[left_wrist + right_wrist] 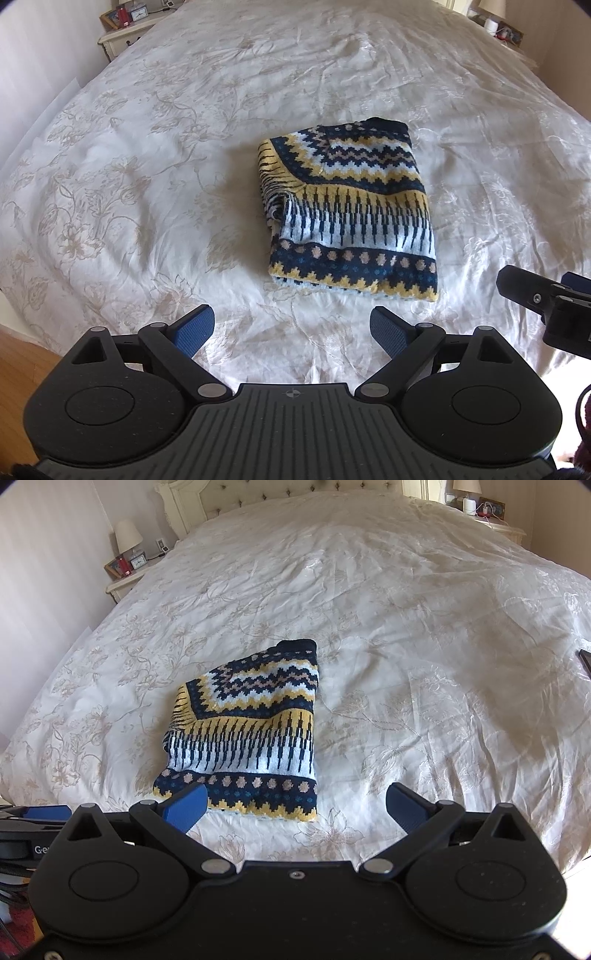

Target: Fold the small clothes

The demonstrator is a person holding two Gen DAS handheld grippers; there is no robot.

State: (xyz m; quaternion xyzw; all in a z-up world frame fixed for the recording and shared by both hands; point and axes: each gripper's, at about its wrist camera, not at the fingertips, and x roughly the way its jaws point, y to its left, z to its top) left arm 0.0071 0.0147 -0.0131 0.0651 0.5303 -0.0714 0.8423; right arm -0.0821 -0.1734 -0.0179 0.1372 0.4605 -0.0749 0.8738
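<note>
My left hand-held gripper (291,328) and right hand-held gripper (295,805) are both released, grasping nothing, above the near edge of the bed (147,184). The folded patterned sweater (351,210) lies just ahead on the bedspread.

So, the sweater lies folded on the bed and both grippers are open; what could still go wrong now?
1. The left side of the sweater looks loosely bunched, so the fold may spring open.
2. The right gripper has one finger over the sweater's near edge in its view; a forward move could snag the knit.
3. The soft, wrinkled bedspread may let the stack sag.
</note>
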